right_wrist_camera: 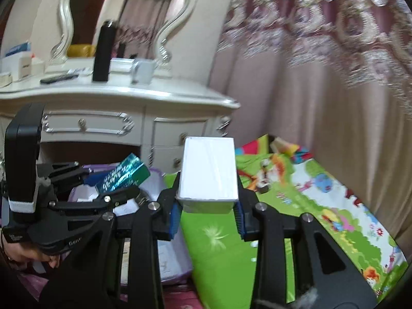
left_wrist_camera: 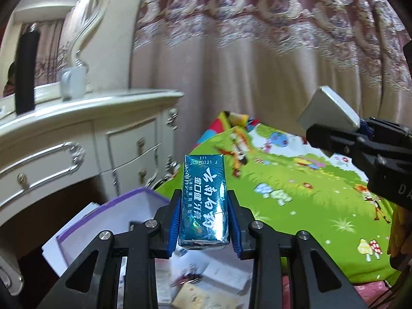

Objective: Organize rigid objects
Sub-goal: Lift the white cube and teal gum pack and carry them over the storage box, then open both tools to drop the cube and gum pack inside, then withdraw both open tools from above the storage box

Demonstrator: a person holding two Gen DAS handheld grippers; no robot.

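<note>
My left gripper [left_wrist_camera: 204, 221] is shut on a teal toothpaste box [left_wrist_camera: 203, 200] with white lettering, held in the air above a purple-rimmed bin [left_wrist_camera: 116, 206]. In the right wrist view that same left gripper [right_wrist_camera: 121, 180] shows at the left with the teal toothpaste box [right_wrist_camera: 123, 173] sticking out of it. My right gripper [right_wrist_camera: 207, 207] is shut on a plain white box [right_wrist_camera: 208, 171], its blue pads [right_wrist_camera: 175, 217] pressed on the sides. The left wrist view shows the right gripper [left_wrist_camera: 332, 134] at the right edge, the white box [left_wrist_camera: 327, 109] tilted up.
A cream dressing table [right_wrist_camera: 123, 95] with drawers stands at the left, bearing a tall black bottle [right_wrist_camera: 103, 51], a white mug [right_wrist_camera: 143, 71] and a mirror [right_wrist_camera: 126, 15]. A green cartoon play mat [left_wrist_camera: 296, 185] covers the floor. Pink curtains [left_wrist_camera: 257, 64] hang behind. Papers and small boxes [left_wrist_camera: 206, 280] lie in the bin.
</note>
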